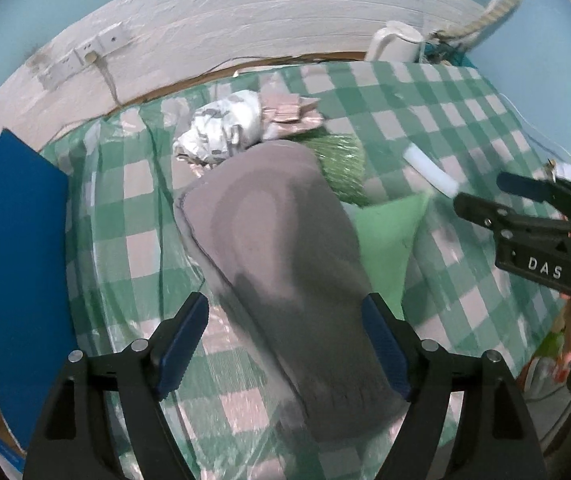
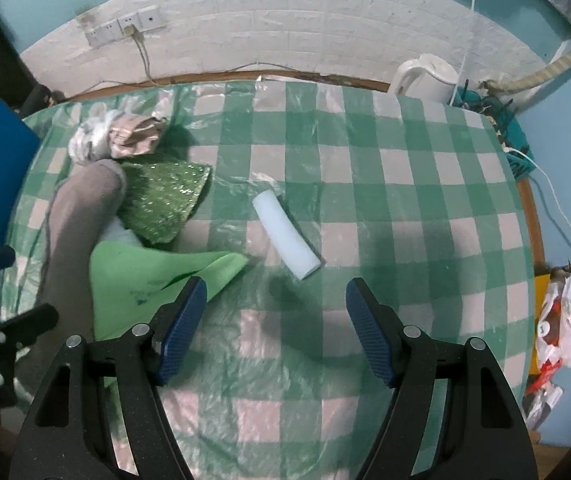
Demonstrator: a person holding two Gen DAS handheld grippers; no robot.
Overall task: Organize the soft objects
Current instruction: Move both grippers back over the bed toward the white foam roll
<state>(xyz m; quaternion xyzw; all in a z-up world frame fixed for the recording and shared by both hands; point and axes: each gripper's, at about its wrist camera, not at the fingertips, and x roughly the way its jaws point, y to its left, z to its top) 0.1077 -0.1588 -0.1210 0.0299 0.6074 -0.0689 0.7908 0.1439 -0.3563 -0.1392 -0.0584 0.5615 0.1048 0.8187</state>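
A long grey sock-like cloth (image 1: 277, 240) lies on the checked table (image 1: 465, 120). My left gripper (image 1: 286, 299) points down over its near end, open, with the cloth between its fingers. The right pad sits at the cloth's edge; the left pad is apart from it. A light green cloth (image 2: 145, 272) and a glittery green one (image 2: 161, 196) lie beside the grey cloth (image 2: 77, 216). A white foam piece (image 2: 285, 236) lies just ahead of my right gripper (image 2: 276, 283), which is open with nothing between its fingers.
A white patterned bundle (image 1: 221, 132) and a beige cloth (image 1: 289, 114) lie at the far left. A blue box (image 1: 21, 260) stands at the table's left edge. A white kettle (image 2: 425, 76), cables and plastic bags (image 2: 565, 320) crowd the right side.
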